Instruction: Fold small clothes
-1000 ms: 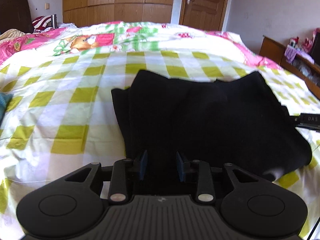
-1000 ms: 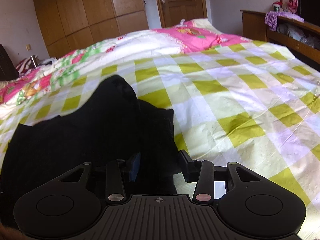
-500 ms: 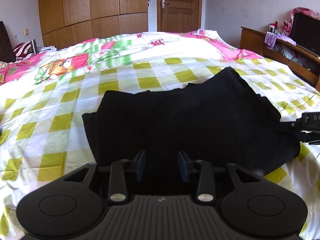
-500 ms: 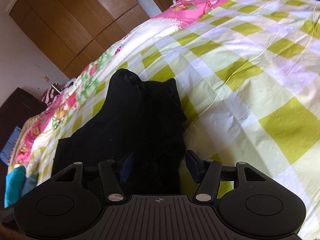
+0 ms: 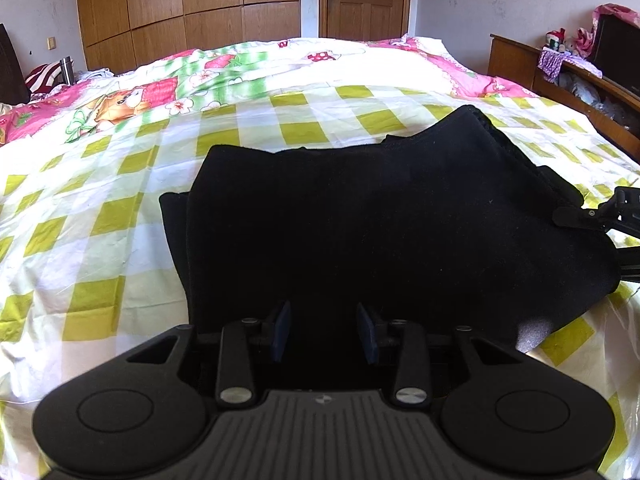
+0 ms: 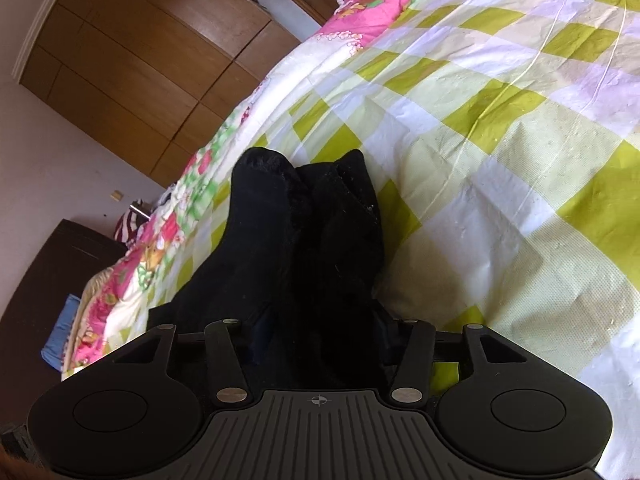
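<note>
A black garment (image 5: 380,220), folded into layers, lies across the green-checked bedsheet (image 5: 100,216). My left gripper (image 5: 324,332) sits at its near edge, with black cloth filling the narrow gap between the blue pads, shut on it. At the right edge of the left wrist view, my right gripper (image 5: 596,216) holds the garment's right end. In the right wrist view the garment (image 6: 280,248) runs bunched from between the fingers of my right gripper (image 6: 320,332) out over the sheet (image 6: 500,184). The pads there are hidden by cloth.
The bed stretches far ahead, with a pink and green floral cover (image 5: 224,76) at its back. A wooden wardrobe (image 5: 180,8) and door (image 5: 364,0) stand behind. A wooden cabinet (image 5: 560,80) lines the right side, dark furniture (image 6: 36,300) the left.
The right wrist view has rolled and tilted, and the garment's right end has bunched up in that gripper. The left wrist view has swung right; its finger gap is unchanged.
</note>
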`<state>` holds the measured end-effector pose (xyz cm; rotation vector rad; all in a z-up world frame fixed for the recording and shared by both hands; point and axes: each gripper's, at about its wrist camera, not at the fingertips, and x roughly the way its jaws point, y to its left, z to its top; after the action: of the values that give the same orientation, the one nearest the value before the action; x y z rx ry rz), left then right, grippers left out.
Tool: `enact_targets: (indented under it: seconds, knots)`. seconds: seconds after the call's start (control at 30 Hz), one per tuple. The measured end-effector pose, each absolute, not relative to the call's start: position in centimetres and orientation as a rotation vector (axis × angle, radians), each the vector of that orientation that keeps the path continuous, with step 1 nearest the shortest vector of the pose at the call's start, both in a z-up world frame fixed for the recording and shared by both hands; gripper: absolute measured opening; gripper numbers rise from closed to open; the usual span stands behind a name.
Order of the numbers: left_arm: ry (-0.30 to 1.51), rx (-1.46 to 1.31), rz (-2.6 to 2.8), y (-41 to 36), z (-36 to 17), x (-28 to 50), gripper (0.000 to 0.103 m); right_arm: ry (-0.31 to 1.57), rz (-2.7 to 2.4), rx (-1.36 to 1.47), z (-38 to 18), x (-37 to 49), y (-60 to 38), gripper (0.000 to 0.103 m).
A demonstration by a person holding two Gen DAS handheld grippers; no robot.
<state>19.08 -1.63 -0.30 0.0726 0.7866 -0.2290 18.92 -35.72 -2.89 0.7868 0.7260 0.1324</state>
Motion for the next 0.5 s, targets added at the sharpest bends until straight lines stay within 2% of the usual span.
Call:
enact_targets:
  seconds: [0.1, 0.2, 0.23, 0.27, 0.33, 0.5]
  knots:
    - [0.780, 0.071, -0.214, -1.9, -0.3, 19.0, 0.050, 0.725, 0.131, 0.781, -2.8, 19.2, -35.3, 0.055]
    - [0.764, 0.056, -0.202, -1.9, 0.1, 18.8, 0.050, 0.728, 0.121, 0.725, -2.5, 19.6, -34.2, 0.055]
    - [0.758, 0.058, -0.190, -1.9, 0.1, 18.9, 0.050, 0.733, 0.109, 0.699, -2.3, 19.7, -33.9, 0.049]
    - [0.760, 0.060, -0.176, -1.9, 0.0, 19.0, 0.050, 0.742, 0.095, 0.669, -2.1, 19.8, -33.7, 0.038]
    - [0.785, 0.059, -0.171, -1.8, -0.5, 19.1, 0.051, 0.749, 0.097, 0.664, -1.7, 19.5, -33.7, 0.030]
    - [0.801, 0.098, -0.180, -2.3, -0.7, 17.9, 0.051, 0.768, 0.073, 0.622, -0.8, 18.1, -33.5, 0.027]
